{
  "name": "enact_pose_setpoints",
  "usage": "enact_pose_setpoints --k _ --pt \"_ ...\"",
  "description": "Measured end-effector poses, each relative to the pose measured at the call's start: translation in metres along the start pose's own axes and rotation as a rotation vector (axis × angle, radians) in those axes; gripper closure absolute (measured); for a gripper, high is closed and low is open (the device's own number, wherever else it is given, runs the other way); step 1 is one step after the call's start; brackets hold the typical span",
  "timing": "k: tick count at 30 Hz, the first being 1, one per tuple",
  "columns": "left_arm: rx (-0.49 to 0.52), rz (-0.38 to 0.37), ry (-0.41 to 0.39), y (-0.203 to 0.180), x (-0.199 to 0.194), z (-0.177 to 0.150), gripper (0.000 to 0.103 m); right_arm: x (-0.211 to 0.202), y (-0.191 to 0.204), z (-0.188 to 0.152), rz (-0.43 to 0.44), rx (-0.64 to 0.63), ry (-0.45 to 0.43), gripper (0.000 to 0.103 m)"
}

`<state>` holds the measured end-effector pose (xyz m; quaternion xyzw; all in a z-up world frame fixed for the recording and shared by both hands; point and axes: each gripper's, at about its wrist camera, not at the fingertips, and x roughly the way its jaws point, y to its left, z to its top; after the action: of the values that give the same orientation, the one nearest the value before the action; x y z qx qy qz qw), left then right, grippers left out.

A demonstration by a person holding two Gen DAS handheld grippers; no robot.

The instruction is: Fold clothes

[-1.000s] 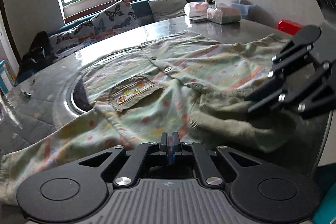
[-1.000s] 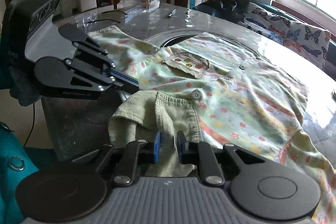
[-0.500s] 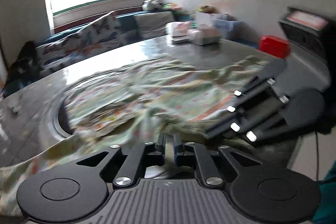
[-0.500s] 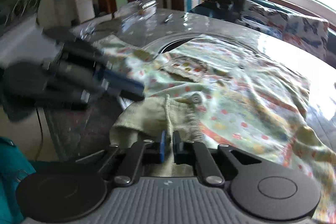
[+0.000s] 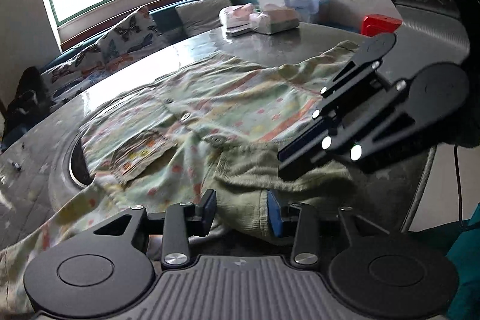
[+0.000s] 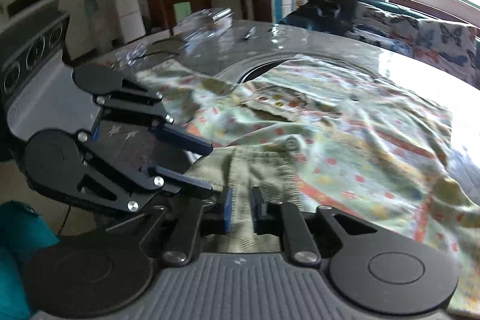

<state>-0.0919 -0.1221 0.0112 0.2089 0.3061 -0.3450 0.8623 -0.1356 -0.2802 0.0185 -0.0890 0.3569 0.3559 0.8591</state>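
Gripper units work side by side at the near edge of the table (image 5: 228, 50). The left gripper (image 5: 241, 210) stands with its jaws wide apart, straddling a fold of the ribbed olive collar (image 5: 255, 170) without pinching it. The right gripper (image 6: 241, 210) has its jaws narrowed onto a strip of that same collar, with cloth visible between the blue pads (image 6: 227, 209), so it appears to hold the fabric. The shirt (image 5: 210, 98), a pale green garment with an orange and yellow print, lies spread front-up across the table, its button placket running away from the collar and its patch pocket (image 5: 141, 152) lying flat beside the placket. Holding the collar end gives control of the shirt's near edge, which hangs slightly over the table rim; this suits either straightening the garment or lifting that end for a fold, and the frame does not settle which. One side of the shirt covers part of a round recess (image 5: 75, 167) in the table, so cloth there is unsupported and may sag. A sleeve trails toward the left rim. Beyond the shirt the tabletop is bare as far as the wrapped packages (image 5: 261, 18) at the far side, leaving room to carry the collar forward. Both grippers sit close together, so sideways clearance between them is small.
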Motion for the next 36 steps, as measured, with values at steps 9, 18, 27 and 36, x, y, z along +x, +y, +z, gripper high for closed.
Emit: enact_pose_setpoints --k 9,18,27,36 --pt "0.099 0.048 -0.024 -0.014 -0.003 -0.006 0.065 -0.004 -0.006 0.000 -0.007 0.052 -0.029 0.094" --pt "0.161 0.031 -0.040 -0.022 -0.001 0.000 0.096 -0.016 -0.019 0.003 -0.015 0.121 -0.075 0.098" --pt "-0.150 -0.157 -0.107 0.015 -0.010 0.017 0.099 -0.039 -0.034 0.008 -0.010 0.217 -0.161 0.099" --pt "-0.110 -0.210 -0.025 0.002 0.017 0.004 0.095 -0.025 -0.017 0.007 0.009 0.126 -0.097 0.098"
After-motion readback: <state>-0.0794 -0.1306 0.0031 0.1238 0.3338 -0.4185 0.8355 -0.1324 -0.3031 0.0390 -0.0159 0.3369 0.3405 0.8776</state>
